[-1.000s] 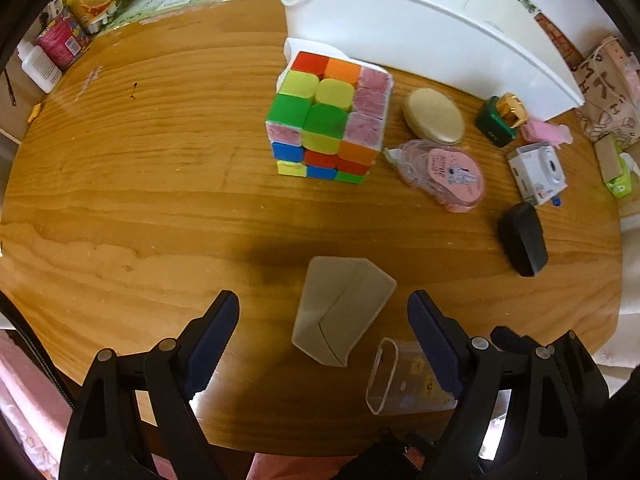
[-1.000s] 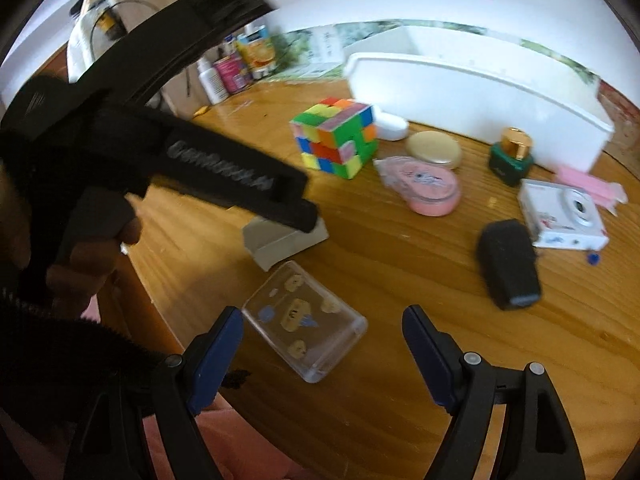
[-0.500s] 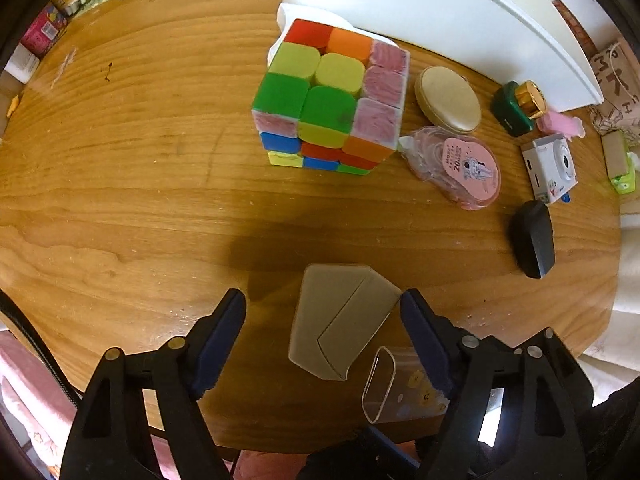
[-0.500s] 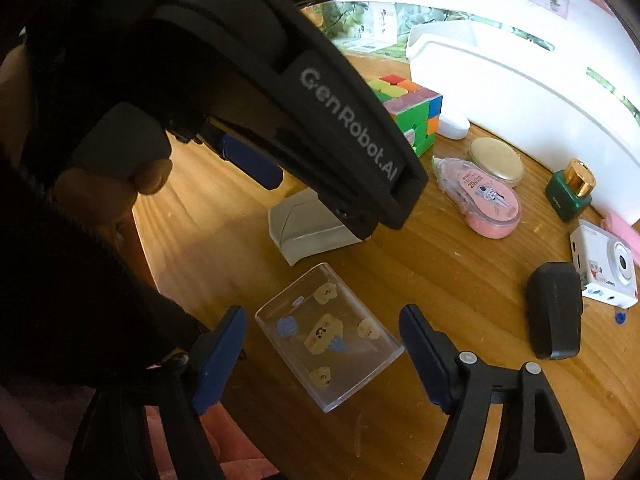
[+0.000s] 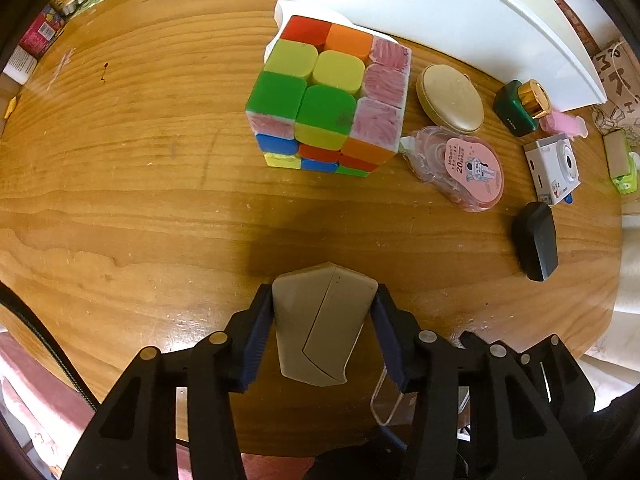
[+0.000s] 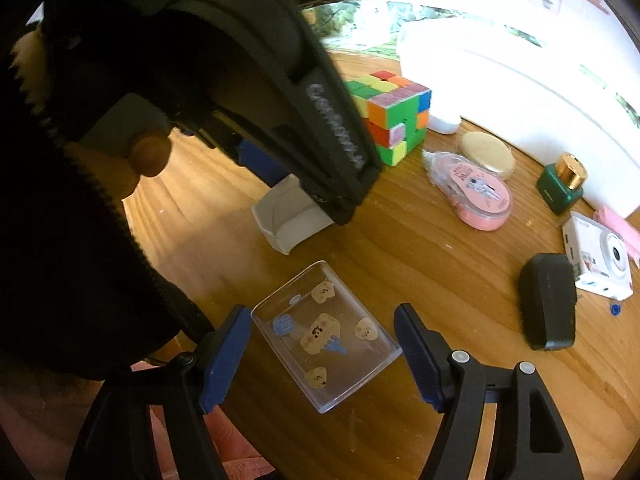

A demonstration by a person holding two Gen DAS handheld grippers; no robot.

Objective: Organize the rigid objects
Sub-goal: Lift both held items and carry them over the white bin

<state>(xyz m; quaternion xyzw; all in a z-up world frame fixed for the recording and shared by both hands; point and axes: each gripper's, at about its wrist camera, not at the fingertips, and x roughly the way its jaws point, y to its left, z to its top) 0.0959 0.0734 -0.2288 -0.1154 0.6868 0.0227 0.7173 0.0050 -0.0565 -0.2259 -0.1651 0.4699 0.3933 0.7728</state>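
A grey folded-paper box (image 5: 320,328) lies on the wooden table (image 5: 140,200) near its front edge. My left gripper (image 5: 324,296) points straight down over the box. Its jaws are closing, and the blue pads (image 5: 260,320) sit against the box's two sides. In the right wrist view the same grey box (image 6: 288,216) shows under the left gripper's black body (image 6: 280,80), held by a hand. A clear plastic box with cartoon stickers (image 6: 324,332) lies skewed between the fingers of my right gripper (image 6: 322,344). That gripper is open, with its pads close to the box's corners.
Behind stand a colour cube (image 5: 328,108) and a long white bin (image 5: 440,12). To the right lie a gold compact (image 5: 450,98), a pink tape dispenser (image 5: 464,168), a green bottle (image 5: 520,108), a white toy camera (image 5: 554,170) and a black case (image 5: 536,240).
The left gripper came down over the grey box and its jaws narrowed from wide apart onto the box's sides. The right gripper drew nearer the clear box and narrowed a little.
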